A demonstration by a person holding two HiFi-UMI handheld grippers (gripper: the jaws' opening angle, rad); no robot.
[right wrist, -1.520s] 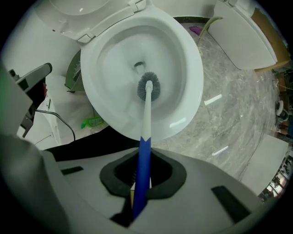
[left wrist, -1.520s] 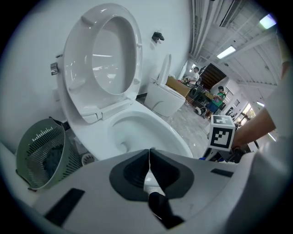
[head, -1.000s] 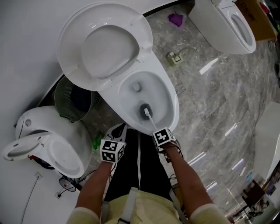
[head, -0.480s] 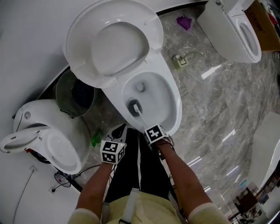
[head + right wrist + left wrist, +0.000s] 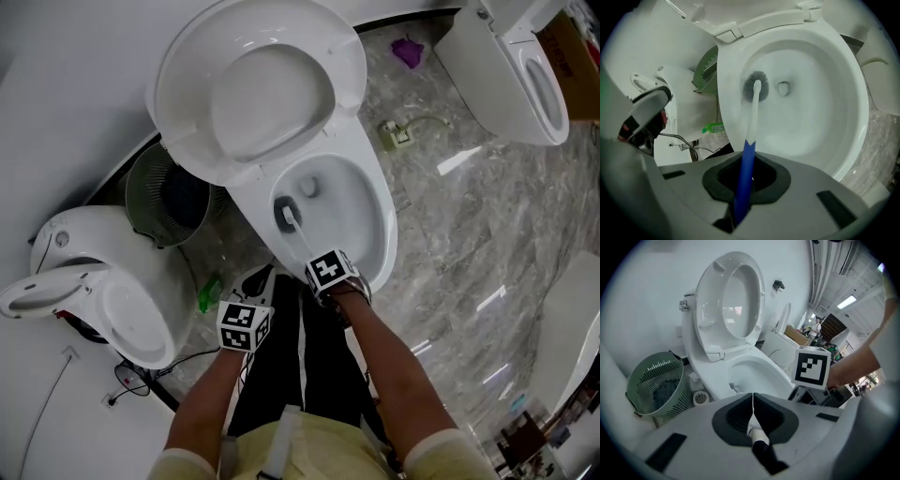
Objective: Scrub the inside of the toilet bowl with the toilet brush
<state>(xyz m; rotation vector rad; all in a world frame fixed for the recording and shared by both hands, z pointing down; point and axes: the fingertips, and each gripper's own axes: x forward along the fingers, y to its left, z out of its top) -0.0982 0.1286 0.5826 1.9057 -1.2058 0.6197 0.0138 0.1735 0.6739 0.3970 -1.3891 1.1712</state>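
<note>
A white toilet stands with its lid [image 5: 258,89] raised, and its bowl [image 5: 352,202] lies open below me. My right gripper [image 5: 325,270] hovers over the bowl's near rim, shut on the blue handle [image 5: 744,180] of the toilet brush. The white shaft runs down to the grey bristle head [image 5: 756,86], which presses on the bowl's left inner wall [image 5: 736,98], beside the drain [image 5: 783,88]. In the head view the brush head [image 5: 286,214] shows at the bowl's left side. My left gripper [image 5: 244,324] hangs near my legs, left of the bowl; its jaws [image 5: 753,400] meet with nothing between them.
A green mesh waste basket [image 5: 173,197] stands left of the toilet. A second toilet [image 5: 103,300] lies at lower left with cables by it, and a third [image 5: 525,70] at top right beside a cardboard box [image 5: 577,56]. A green bottle [image 5: 208,292] lies on the marble floor.
The brush head swept from the bowl's near wall round to its left wall, and my right gripper shifted left with it. The left gripper stayed put.
</note>
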